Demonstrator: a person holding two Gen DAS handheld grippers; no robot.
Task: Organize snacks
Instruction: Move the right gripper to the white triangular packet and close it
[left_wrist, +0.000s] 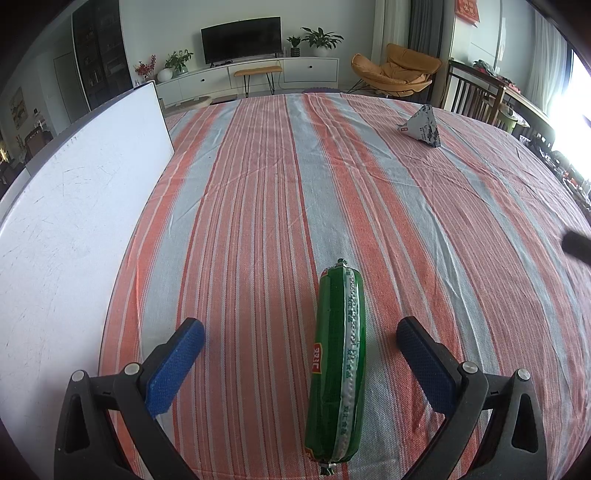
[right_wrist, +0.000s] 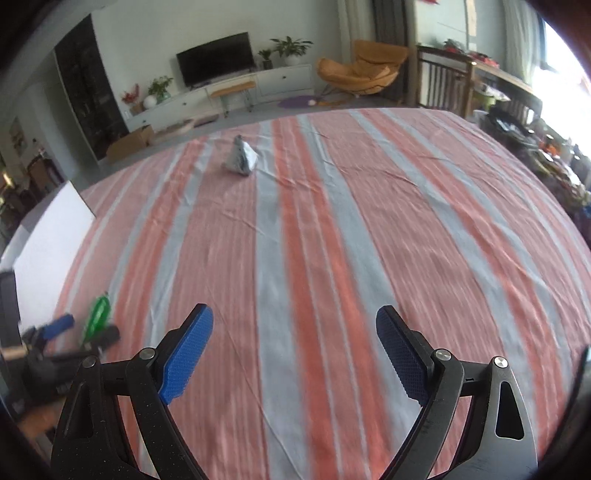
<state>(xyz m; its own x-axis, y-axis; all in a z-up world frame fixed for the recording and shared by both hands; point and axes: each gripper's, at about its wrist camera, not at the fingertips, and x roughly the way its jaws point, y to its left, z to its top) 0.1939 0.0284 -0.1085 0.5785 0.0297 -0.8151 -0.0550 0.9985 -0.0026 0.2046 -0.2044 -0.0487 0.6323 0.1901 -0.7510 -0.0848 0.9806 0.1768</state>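
A green sausage pack (left_wrist: 338, 365) lies lengthwise on the striped cloth (left_wrist: 258, 206), between the spread fingers of my left gripper (left_wrist: 301, 336), touched by neither pad. My left gripper is open. Far off to the right sits a white-and-blue pyramid snack pouch (left_wrist: 421, 127). In the right wrist view the same pouch (right_wrist: 241, 157) rests far ahead, left of centre. My right gripper (right_wrist: 294, 330) is open over bare cloth, holding nothing. At that view's left edge the left gripper (right_wrist: 88, 328) and the green sausage pack (right_wrist: 98, 312) appear blurred.
A white board (left_wrist: 74, 229) lies along the table's left side, also seen as a white board (right_wrist: 48, 236) in the right view. Beyond the table's far edge are a TV unit, an orange chair (left_wrist: 395, 72) and wooden chairs. A dark object (left_wrist: 576, 245) pokes in at the right.
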